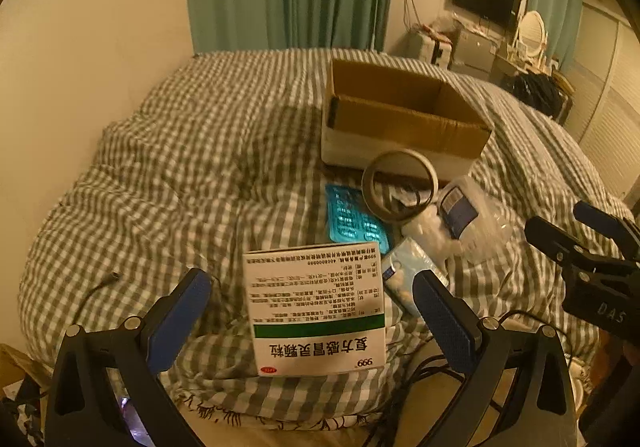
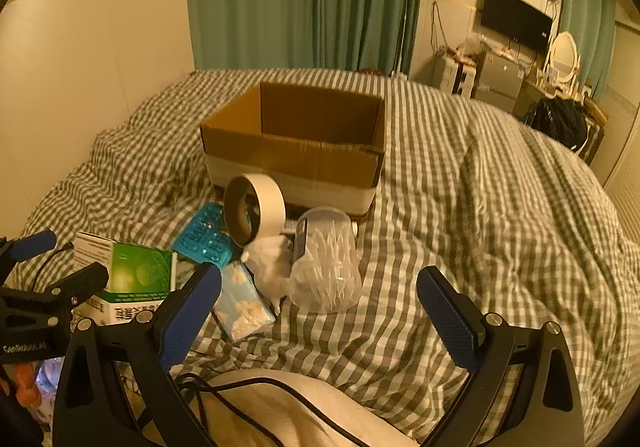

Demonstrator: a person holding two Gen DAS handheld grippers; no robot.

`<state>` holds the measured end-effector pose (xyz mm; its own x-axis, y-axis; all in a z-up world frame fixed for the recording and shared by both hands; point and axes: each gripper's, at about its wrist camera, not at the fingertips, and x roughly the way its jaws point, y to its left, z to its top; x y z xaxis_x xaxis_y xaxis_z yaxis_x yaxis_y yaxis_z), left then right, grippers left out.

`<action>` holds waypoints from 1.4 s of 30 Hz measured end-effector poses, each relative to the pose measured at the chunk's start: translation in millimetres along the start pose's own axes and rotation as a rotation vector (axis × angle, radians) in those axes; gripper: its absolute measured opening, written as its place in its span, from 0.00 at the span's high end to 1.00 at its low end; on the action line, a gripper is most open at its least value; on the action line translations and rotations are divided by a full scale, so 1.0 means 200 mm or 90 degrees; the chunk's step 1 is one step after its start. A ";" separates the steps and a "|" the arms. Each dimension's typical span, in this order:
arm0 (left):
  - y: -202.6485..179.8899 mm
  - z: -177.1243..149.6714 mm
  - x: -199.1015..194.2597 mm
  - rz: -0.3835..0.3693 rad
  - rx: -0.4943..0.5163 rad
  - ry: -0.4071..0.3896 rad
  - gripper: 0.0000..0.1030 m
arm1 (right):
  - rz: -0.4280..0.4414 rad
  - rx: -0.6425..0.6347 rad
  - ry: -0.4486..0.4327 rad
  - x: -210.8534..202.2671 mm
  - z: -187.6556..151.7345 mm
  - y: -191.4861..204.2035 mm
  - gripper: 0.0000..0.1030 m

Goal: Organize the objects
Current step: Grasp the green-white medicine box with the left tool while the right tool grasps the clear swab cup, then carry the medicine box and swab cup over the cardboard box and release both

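Both grippers released: left gripper (image 1: 312, 311) straddles the medicine box (image 1: 316, 311) at the bed's (image 1: 160, 167) near edge, right gripper (image 2: 320, 311) empty. Pre-grasp step. Next: clamp it, carry to the cardboard box (image 1: 400, 119) mid-bed.

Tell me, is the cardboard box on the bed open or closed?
Open. The cardboard box has its top uncovered, and its brown inner walls show in both views. Nothing is visible inside, though its floor is hidden.
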<state>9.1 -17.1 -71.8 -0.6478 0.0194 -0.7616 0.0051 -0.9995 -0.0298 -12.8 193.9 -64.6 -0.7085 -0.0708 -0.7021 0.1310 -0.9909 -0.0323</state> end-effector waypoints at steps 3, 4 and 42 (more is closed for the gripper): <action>0.00 -0.01 0.08 -0.004 0.001 0.023 0.00 | 0.009 0.001 0.021 0.08 -0.01 -0.01 0.04; 0.01 -0.02 0.11 -0.007 -0.001 0.034 0.00 | 0.015 0.001 0.027 0.11 -0.01 0.00 0.04; -0.08 0.47 -0.20 -0.035 0.039 -0.123 0.25 | -0.006 -0.030 -0.088 -0.16 0.33 -0.04 0.39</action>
<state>-35.8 -4.2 20.1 -0.7795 0.0750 -0.6219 -0.0766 -0.9968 -0.0243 -36.9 195.7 6.1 -0.7983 -0.0799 -0.5970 0.1539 -0.9853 -0.0739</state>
